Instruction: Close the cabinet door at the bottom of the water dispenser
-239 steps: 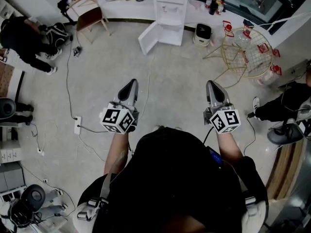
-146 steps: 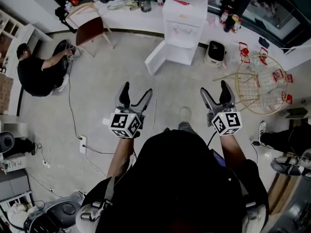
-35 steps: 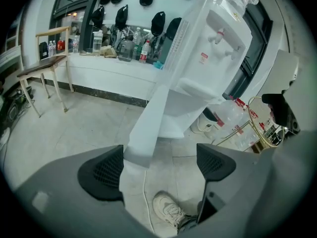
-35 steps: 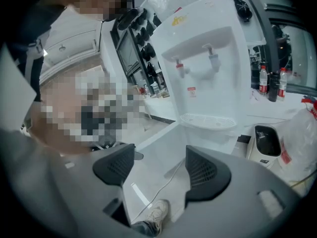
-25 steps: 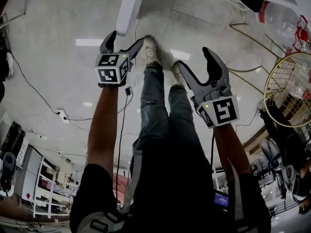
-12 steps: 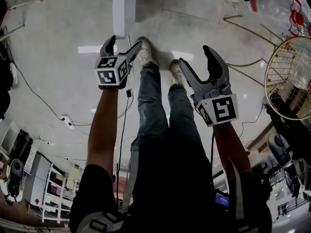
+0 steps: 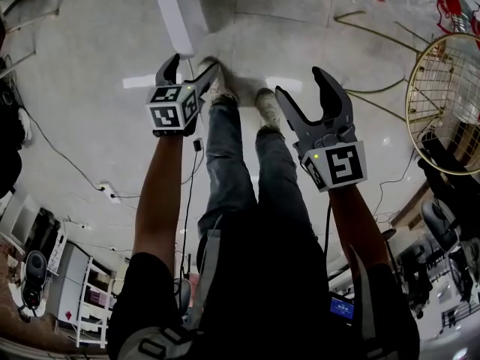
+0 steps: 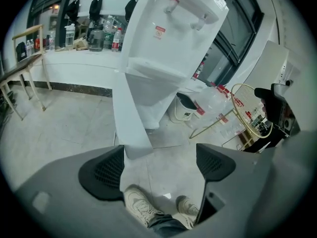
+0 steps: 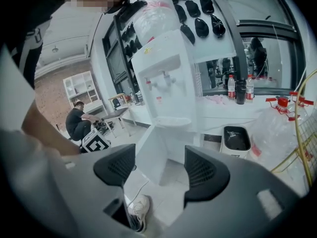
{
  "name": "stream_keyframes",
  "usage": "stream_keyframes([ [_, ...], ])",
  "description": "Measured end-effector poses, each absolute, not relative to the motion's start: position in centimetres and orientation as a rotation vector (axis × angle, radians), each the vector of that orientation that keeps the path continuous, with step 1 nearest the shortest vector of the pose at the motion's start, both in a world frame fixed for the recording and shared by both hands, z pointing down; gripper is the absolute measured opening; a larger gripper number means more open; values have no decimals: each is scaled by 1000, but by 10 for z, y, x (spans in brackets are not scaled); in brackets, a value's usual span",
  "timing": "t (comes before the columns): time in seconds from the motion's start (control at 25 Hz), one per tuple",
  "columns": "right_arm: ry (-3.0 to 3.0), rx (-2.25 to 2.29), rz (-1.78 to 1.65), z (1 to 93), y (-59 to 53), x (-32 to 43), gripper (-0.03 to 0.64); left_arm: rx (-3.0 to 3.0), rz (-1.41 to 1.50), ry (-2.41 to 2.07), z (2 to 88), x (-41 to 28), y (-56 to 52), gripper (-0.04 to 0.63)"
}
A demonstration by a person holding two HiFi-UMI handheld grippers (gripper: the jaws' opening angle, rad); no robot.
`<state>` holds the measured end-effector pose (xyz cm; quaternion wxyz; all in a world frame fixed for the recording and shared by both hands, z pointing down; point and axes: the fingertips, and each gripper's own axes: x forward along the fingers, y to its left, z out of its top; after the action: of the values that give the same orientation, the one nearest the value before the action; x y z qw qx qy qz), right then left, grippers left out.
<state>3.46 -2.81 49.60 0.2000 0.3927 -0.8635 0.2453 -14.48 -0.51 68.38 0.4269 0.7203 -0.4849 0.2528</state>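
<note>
Left gripper (image 8: 158, 165) and right gripper (image 9: 157, 170) both stand spread and empty; the flat white cabinet door (image 8: 130, 118) stands open just ahead of the left claw's left jaw, under the tall white water dispenser (image 8: 168, 38).

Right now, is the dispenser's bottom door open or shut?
Open. The door stands swung well out from the base of the dispenser, at a wide angle to its front.

Gold wire rack (image 7: 409, 111) at floor's right edge, clear jug (image 9: 278, 126) beside it. Small white bin (image 9: 237, 139) on floor nr wall. Bottles (image 9: 231, 88) on back surface. Seated person (image 9: 78, 122) far left, by white shelves (image 9: 79, 88).
</note>
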Motion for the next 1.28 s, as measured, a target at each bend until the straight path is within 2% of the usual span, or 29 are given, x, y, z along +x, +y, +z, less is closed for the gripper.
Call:
stream_keyframes([
  [0.4, -2385, 1201, 615, 492, -27, 76, 299, 1846, 693, -1123, 681, -100, -19, 460],
  [0.68, -2355, 1313, 636, 495, -28, 104, 284, 1909, 765, -1055, 681, -78, -29, 433],
  [1.28, -2233, 1479, 673, 500, -39, 150, 282, 1958, 738, -982, 678, -33, -67, 403],
])
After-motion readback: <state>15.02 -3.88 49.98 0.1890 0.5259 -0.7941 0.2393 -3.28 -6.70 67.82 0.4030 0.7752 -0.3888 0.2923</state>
